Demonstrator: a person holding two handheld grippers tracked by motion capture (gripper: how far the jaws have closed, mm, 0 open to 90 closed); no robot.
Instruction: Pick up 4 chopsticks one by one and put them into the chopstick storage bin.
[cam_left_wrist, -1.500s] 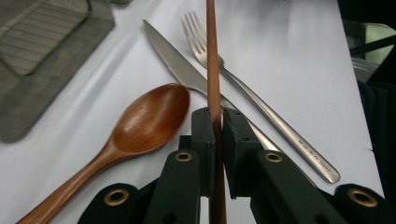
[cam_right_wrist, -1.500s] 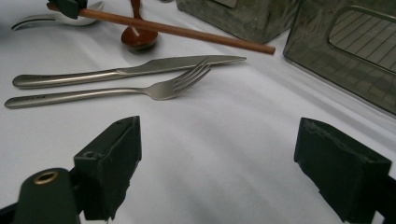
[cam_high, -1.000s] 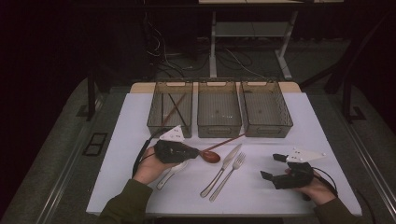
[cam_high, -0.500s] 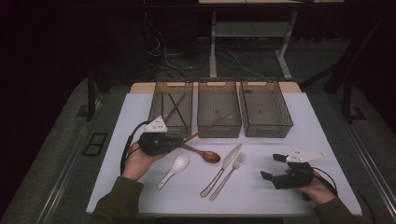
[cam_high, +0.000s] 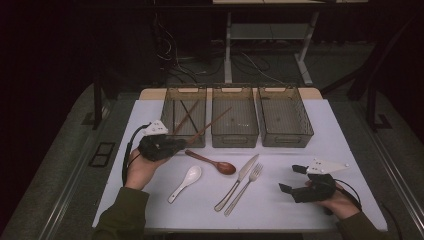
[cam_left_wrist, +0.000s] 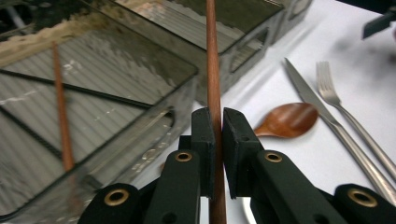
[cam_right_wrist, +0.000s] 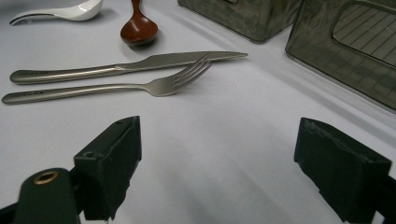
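Since the earlier frame, left hand-held gripper (cam_high: 172, 145) is drawing back from the spoons toward the left bin (cam_high: 184, 114), lifting the brown chopstick (cam_high: 210, 126) off the desk (cam_high: 280, 200); right hand-held gripper (cam_high: 292, 179) is staying put.

- Left hand-held gripper (cam_left_wrist: 218, 140): jaws together, clamped on the chopstick (cam_left_wrist: 212, 60) low on its shaft. Stick is running forward and up, its far end reaching over the near rim of the middle bin (cam_high: 235, 116), just right of the left bin.
- Right hand-held gripper (cam_right_wrist: 217, 163): jaws standing wide apart, nothing between them, resting well right of the left bin, near the desk's front.
- Step in hand, as I am reading it: sorting the chopstick into the left bin, where other sticks (cam_high: 186, 116) are already lying. Doing it well means swinging the tip left until it is clearing the bin wall, lining it up along the bin's length, lowering, then letting go; the grip is far from the middle, so the long end may be sagging or pivoting.
- Still lying on the desk right of the left bin: wooden spoon (cam_high: 212, 163), white spoon (cam_high: 185, 183), knife (cam_high: 237, 182), fork (cam_high: 242, 189).
- Views: left gripper view is showing the pads (cam_left_wrist: 204, 140) pinching the stick and a matching stick (cam_left_wrist: 60, 116) in the bin; the high view is giving the whole layout, with the clamp itself hidden under the gripper body. Right gripper view is showing the gaping jaws and the fork (cam_right_wrist: 107, 88) close up.
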